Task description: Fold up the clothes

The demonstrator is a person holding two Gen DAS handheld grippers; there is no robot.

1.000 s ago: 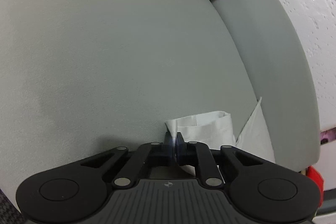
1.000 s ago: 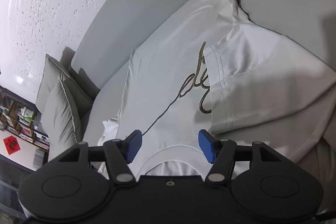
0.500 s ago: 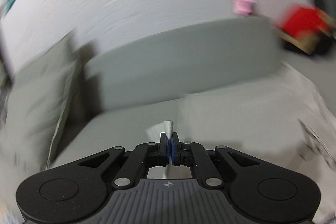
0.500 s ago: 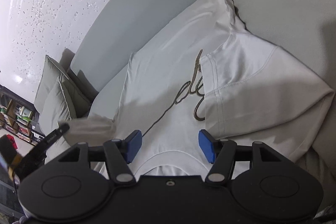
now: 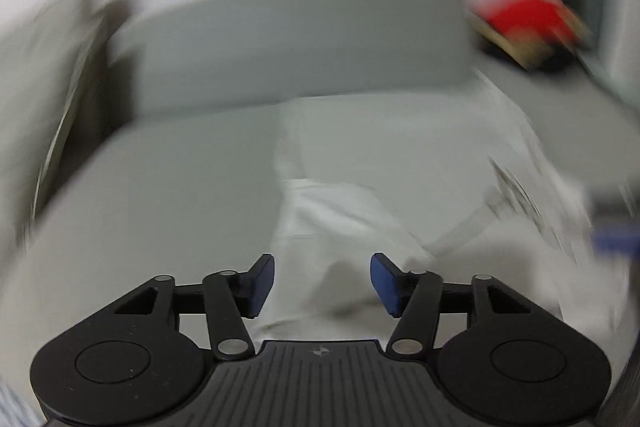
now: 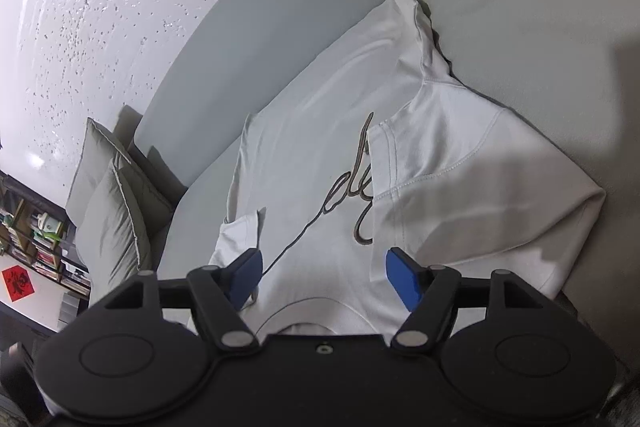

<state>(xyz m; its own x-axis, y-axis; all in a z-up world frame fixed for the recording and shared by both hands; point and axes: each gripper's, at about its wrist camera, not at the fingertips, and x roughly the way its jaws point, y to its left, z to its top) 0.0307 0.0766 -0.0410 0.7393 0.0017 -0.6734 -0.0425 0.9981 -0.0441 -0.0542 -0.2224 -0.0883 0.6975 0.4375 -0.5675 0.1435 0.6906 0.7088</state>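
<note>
While the left wrist view is smeared with blur, the left gripper (image 5: 322, 283) plainly has its jaws spread wide, blue pads (image 5: 262, 281) well apart and nothing between them; pale cloth lies just beyond. The right gripper (image 6: 322, 277) is likewise released, its jaws wide and empty, hanging above the collar end of the white T-shirt (image 6: 320, 147).

That T-shirt lies spread on the grey sofa seat (image 6: 520, 7), its far hem up against the backrest (image 6: 272, 15). One sleeve (image 6: 460, 187) is folded inward over the chest and covers part of the dark script lettering (image 6: 340, 203). On the other side a smaller sleeve (image 6: 238, 239) is turned in beside the lettering, its near end close to the right gripper's left pad; whether they touch I cannot tell.

Two grey cushions (image 6: 112, 211) lean at the sofa's end, below a speckled white wall (image 6: 100, 7).
</note>
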